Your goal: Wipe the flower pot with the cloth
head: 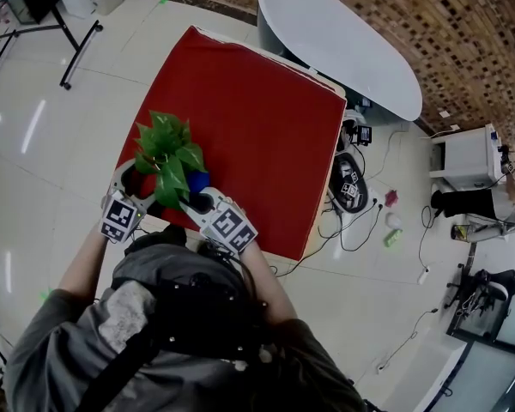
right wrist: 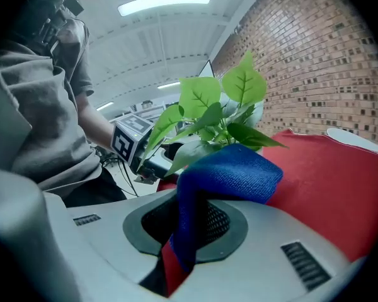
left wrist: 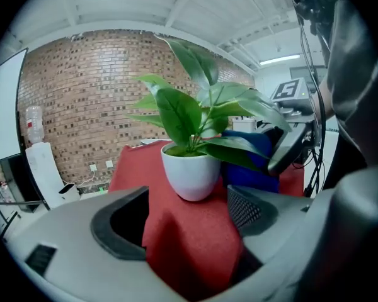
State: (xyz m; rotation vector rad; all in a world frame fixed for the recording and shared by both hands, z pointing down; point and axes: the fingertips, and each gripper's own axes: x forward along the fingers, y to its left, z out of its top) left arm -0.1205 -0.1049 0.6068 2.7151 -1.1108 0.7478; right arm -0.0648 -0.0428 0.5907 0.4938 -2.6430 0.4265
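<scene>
A white flower pot (left wrist: 190, 172) with a green leafy plant (head: 166, 153) stands near the front left corner of the red table (head: 257, 110). My left gripper (left wrist: 186, 218) is open, its jaws standing apart just short of the pot and touching nothing. My right gripper (right wrist: 189, 225) is shut on a blue cloth (right wrist: 230, 178), which folds over its jaws. In the left gripper view the blue cloth (left wrist: 255, 168) lies against the pot's right rear side. From the right gripper view the leaves (right wrist: 217, 102) rise behind the cloth and most of the pot is hidden.
The table's front edge (head: 279, 249) runs right by my hands. A white oval table (head: 343, 37) stands beyond the red one. Cables and devices (head: 352, 187) lie on the floor to the right, near a white cabinet (head: 468, 157).
</scene>
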